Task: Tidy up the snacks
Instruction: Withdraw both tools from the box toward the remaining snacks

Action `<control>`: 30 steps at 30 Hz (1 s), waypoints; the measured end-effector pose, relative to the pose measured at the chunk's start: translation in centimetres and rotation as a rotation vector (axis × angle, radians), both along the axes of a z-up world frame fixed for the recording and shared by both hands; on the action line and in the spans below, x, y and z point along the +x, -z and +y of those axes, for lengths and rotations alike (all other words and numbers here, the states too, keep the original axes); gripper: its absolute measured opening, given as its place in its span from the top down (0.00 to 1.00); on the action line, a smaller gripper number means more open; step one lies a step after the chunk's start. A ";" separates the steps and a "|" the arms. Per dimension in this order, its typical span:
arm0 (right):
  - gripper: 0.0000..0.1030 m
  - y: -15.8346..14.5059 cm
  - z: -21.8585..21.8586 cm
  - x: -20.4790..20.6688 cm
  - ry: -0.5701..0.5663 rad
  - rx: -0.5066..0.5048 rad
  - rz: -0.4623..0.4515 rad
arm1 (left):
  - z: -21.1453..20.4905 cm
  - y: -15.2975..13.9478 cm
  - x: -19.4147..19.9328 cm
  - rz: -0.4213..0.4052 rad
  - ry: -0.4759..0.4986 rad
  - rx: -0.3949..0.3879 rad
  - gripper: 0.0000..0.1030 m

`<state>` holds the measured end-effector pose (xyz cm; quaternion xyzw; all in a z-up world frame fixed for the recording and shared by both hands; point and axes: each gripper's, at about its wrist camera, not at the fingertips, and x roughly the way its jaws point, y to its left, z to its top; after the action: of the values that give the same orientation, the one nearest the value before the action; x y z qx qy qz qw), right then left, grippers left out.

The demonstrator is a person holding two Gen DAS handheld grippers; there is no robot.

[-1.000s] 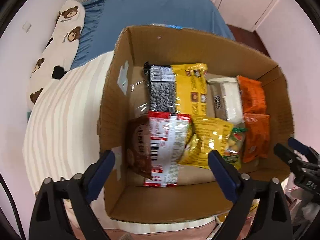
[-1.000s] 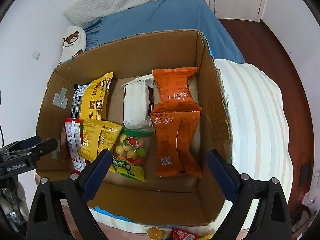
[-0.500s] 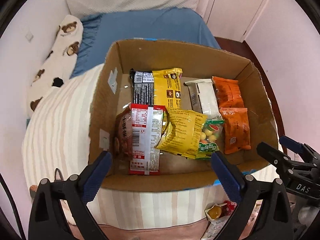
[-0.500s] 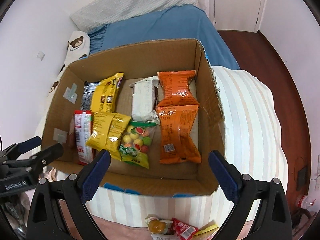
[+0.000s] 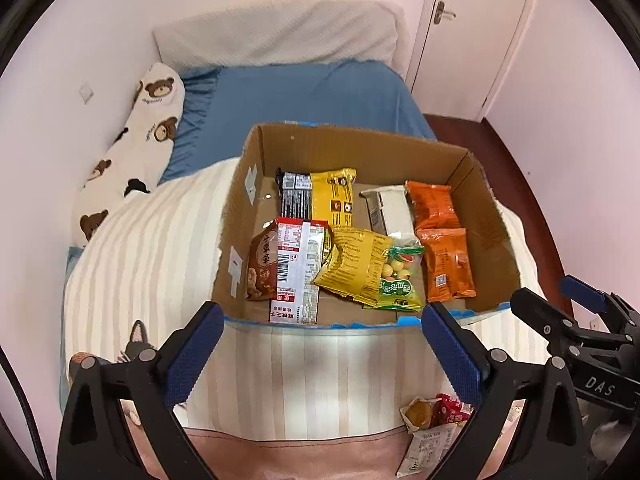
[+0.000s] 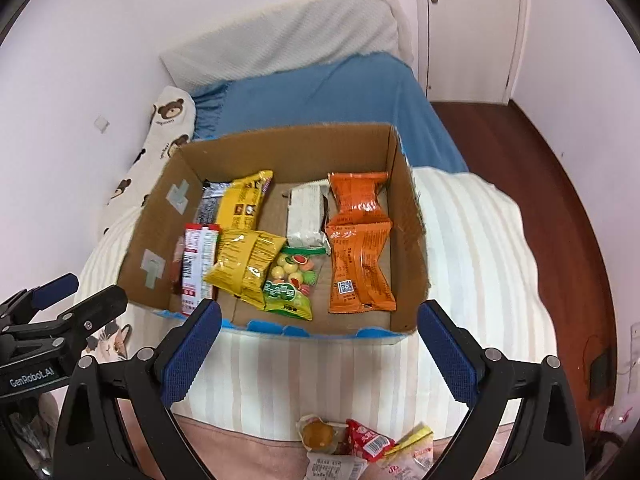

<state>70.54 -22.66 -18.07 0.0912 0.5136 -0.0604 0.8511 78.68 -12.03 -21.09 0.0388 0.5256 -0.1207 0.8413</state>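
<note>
Cardboard box [image 5: 492, 216] resting on a striped cream blanket [image 5: 152, 264] spread over a bed with a blue sheet [image 5: 304, 96]; both wrist views look down into it from the near side. Left gripper [image 5: 320, 350] and right gripper [image 6: 320, 344] hover above the near edge of the box, apart from it, each with its fingers [image 5: 192, 356] spread wide and holding nothing. Contents of the box, left to right: a red-and-white packet [image 5: 298, 272] lying over a brown packet [image 5: 262, 266]; behind them a black-and-yellow packet [image 5: 320, 198]; a crumpled yellow bag [image 5: 354, 266] overlapping the red-and-white packet and a green candy bag [image 5: 400, 278]; a white packet [image 5: 390, 210] at the back; 2 orange packets [image 5: 448, 268] end to end along the right wall. Loose snacks [image 6: 360, 446] lie outside the box on a pink cover [image 6: 248, 452] at the near edge of the bed, among them a round yellow sweet [image 6: 318, 434] and a red wrapper [image 6: 370, 442]. A bear-print pillow [image 5: 136, 148] lies along the left wall, a white pillow [image 5: 276, 36] at the head of the bed, and a door [image 5: 476, 20] stands at the far right.
</note>
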 end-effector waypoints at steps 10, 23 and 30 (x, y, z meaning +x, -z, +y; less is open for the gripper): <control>0.03 -3.8 1.2 -5.2 -0.006 0.033 -0.090 | 0.6 -3.7 -4.6 -0.117 -0.015 0.008 0.02; 0.03 6.8 -7.1 -13.7 0.155 0.159 0.193 | -2.9 6.1 -9.9 0.078 0.063 0.099 0.02; 0.19 12.3 -9.0 -16.1 0.085 0.107 0.336 | -7.8 17.0 -13.2 0.389 0.166 0.101 0.02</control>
<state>54.47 -31.70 -30.39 0.1463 0.6467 -0.0833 0.7439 65.47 -19.87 -38.10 0.1000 0.6782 -0.1681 0.7083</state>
